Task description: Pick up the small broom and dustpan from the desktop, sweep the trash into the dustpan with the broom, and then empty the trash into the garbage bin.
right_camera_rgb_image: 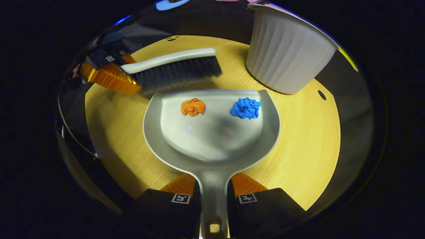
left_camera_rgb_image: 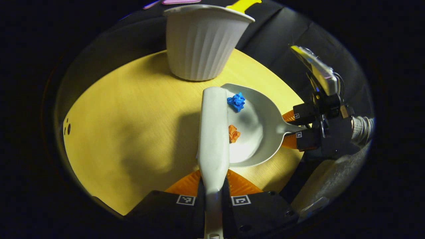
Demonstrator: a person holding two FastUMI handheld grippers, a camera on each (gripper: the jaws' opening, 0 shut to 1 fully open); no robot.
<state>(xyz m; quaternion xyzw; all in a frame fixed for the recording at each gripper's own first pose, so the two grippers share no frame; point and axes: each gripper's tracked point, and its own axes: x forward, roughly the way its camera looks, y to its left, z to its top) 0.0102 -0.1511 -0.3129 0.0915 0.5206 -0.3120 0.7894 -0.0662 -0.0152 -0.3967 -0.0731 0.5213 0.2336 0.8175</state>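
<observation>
Left claw (left_camera_rgb_image: 214, 186) was clamped on the handle of the small broom (left_camera_rgb_image: 214, 132), both fingers pressing its sides. In the left gripper view the broom's pale back ran straight ahead from the claw and ended at the open lip of the dustpan (left_camera_rgb_image: 255, 132). In the right gripper view the broom (right_camera_rgb_image: 172, 68) showed its dark bristles, which sat at the pan's front edge; whether they touched the tabletop (right_camera_rgb_image: 298, 139) could not be told.

Right claw (right_camera_rgb_image: 214, 199) was clenched on the dustpan (right_camera_rgb_image: 212, 132) handle, one finger on each side. The pan lay low over the round wooden tabletop with its mouth facing away from that claw.

Two pieces of trash lay inside the pan near its lip: a crumpled orange wad (right_camera_rgb_image: 193, 107) toward the broom's handle end, and a crumpled blue wad (right_camera_rgb_image: 246, 108) toward the garbage bin (right_camera_rgb_image: 287, 56). They were apart from each other.

The garbage bin, white and ribbed, stood upright on the tabletop just beyond the pan's far corner, near the table edge.
</observation>
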